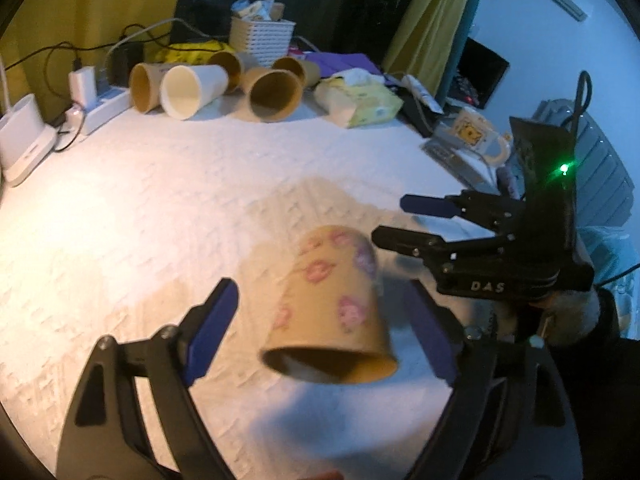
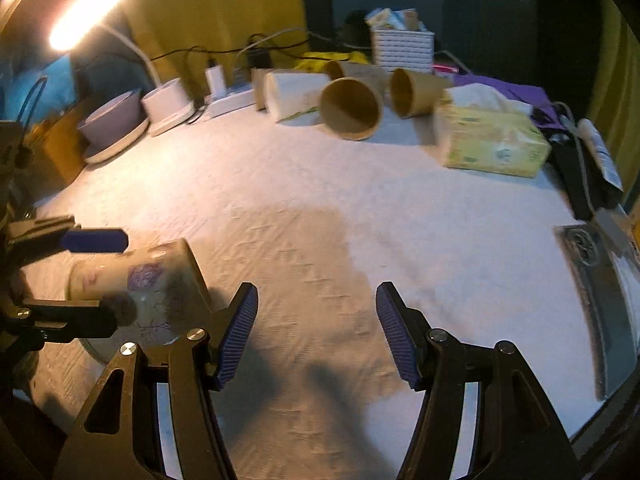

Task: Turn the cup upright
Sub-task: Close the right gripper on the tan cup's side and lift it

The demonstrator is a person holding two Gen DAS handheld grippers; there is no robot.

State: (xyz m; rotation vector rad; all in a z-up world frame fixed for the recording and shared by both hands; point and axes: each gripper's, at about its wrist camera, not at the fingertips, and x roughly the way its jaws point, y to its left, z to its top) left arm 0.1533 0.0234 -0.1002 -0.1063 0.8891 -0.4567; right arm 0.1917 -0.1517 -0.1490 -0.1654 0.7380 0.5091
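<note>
A tan paper cup with pink flower prints (image 1: pixel 332 308) lies tilted, rim toward the camera, between the fingers of my left gripper (image 1: pixel 320 328). The jaws are wide apart and the cup looks blurred; I cannot tell if a pad touches it. In the right wrist view the same cup (image 2: pixel 160 280) lies on its side at the left, between the left gripper's fingers (image 2: pixel 96 240). My right gripper (image 2: pixel 316 332) is open and empty over the white cloth, to the right of the cup. It also shows in the left wrist view (image 1: pixel 396 220), open.
Several paper cups (image 1: pixel 272 96) lie on their sides at the table's back. A tissue pack (image 1: pixel 360 100), a white basket (image 1: pixel 262 38), a power strip with chargers (image 1: pixel 100 100), a lamp base (image 2: pixel 168 104) and a mug (image 1: pixel 476 132) ring the white cloth (image 2: pixel 360 220).
</note>
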